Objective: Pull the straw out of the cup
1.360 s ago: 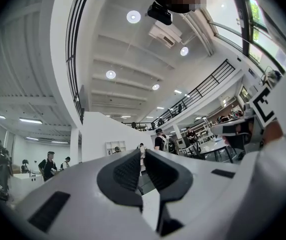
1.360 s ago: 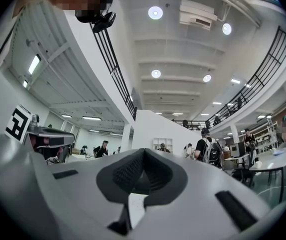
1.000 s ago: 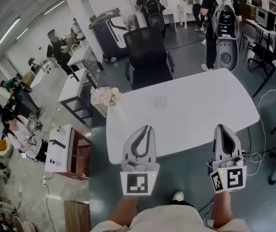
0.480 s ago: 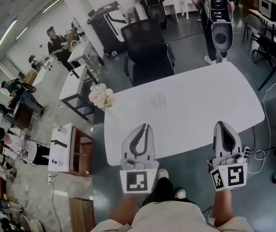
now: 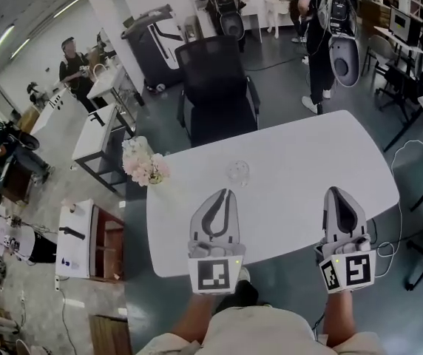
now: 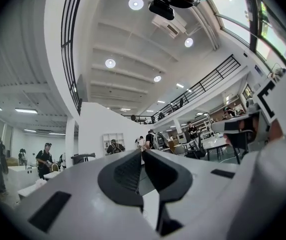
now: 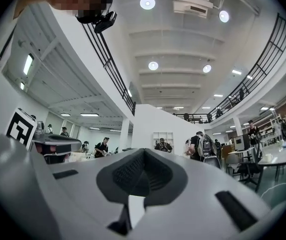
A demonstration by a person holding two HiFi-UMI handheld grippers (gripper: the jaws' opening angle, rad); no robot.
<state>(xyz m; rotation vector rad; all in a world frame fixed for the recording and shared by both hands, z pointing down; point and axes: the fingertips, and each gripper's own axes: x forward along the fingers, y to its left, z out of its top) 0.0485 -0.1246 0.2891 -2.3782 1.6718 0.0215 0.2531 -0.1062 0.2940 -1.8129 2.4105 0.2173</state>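
A small clear glass cup (image 5: 238, 172) stands on the white table (image 5: 293, 161), toward its far middle; I cannot make out a straw in it at this distance. My left gripper (image 5: 228, 194) hovers over the table's near edge, a little short of the cup and slightly to its left. Its jaws are shut with nothing between them (image 6: 142, 153). My right gripper (image 5: 336, 192) is level with it farther right, also shut and empty (image 7: 143, 151). Both gripper views look out across the hall and show neither cup nor table top.
A bunch of pale pink flowers (image 5: 143, 165) sits at the table's far left corner. A black office chair (image 5: 215, 87) stands behind the table. A cable (image 5: 411, 157) trails on the floor at right. A low cabinet (image 5: 86, 235) stands at left; people are farther off.
The whole view has advanced toward the table. Both grippers, still shut, have moved forward from the near edge to over the table top, and the cup is nearer to the left one.
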